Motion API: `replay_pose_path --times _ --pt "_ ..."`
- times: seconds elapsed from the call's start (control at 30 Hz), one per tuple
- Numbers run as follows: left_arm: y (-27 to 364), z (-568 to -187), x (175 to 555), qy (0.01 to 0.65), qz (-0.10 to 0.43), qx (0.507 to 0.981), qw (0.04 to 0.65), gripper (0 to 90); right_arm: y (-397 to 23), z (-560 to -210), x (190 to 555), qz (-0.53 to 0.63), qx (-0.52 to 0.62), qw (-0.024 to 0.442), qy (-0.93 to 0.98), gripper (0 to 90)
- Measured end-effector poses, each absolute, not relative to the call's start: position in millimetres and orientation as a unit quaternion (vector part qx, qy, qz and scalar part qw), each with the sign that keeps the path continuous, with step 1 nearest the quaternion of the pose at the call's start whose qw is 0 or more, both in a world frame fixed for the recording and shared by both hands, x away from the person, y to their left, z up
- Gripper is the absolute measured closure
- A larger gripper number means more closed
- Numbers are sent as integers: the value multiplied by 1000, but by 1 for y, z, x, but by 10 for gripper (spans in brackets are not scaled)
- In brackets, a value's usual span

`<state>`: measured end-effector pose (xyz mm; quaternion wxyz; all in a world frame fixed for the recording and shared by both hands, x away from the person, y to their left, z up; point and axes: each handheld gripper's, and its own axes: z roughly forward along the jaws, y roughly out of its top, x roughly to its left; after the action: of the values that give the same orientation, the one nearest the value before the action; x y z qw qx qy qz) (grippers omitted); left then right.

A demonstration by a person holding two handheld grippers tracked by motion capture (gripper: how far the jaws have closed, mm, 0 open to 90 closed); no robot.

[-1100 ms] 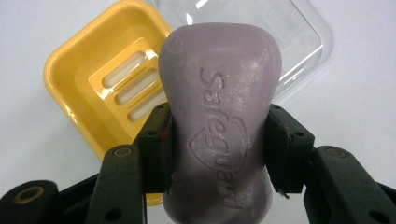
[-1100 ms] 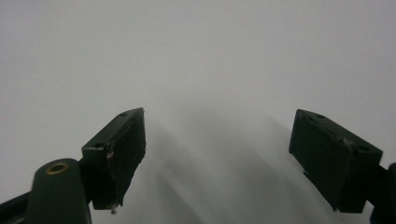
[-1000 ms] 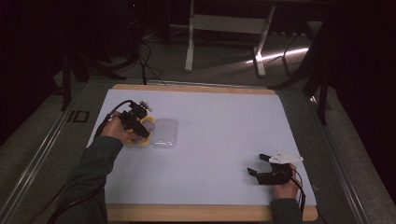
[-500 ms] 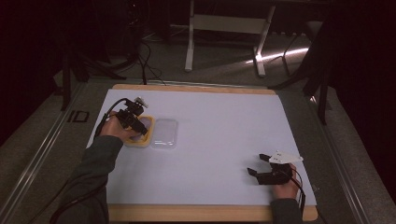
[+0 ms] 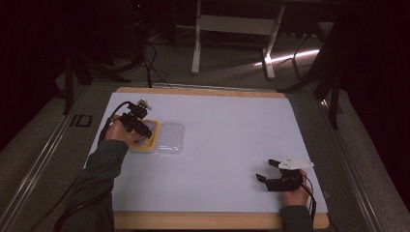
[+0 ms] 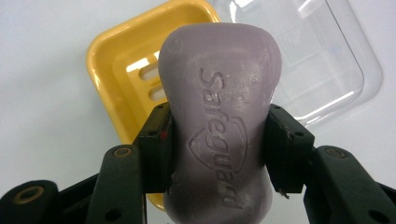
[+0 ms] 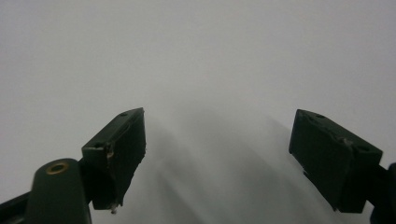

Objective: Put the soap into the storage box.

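Purple soap (image 6: 219, 116), clamped in the left gripper (image 6: 218, 149) fingers, has been carried over the yellow dish (image 6: 122, 84); right gripper (image 7: 219, 154) fingers are spread, idle.

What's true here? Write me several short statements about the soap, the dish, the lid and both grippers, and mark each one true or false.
1. The left gripper clamps a purple soap bar. True.
2. The soap bar lies flat in the yellow soap dish. False: it is held above the dish.
3. The clear lid covers the dish. False: it lies beside it.
4. The right gripper is open with nothing between its jaws. True.
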<state>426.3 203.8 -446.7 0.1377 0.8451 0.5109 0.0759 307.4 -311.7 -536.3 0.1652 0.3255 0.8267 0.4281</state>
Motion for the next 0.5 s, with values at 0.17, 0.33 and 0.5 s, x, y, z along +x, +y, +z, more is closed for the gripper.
replay_pose_path --times 0.17,0.33,0.5 --pt "206 -447 428 517 76 841 139 499 -312 -536 307 427 326 164 827 183" --pt "205 -447 431 525 77 835 144 500 -312 -536 308 428 326 164 827 183" --pt "204 -447 432 531 78 831 148 500 -312 -536 307 428 325 164 827 183"
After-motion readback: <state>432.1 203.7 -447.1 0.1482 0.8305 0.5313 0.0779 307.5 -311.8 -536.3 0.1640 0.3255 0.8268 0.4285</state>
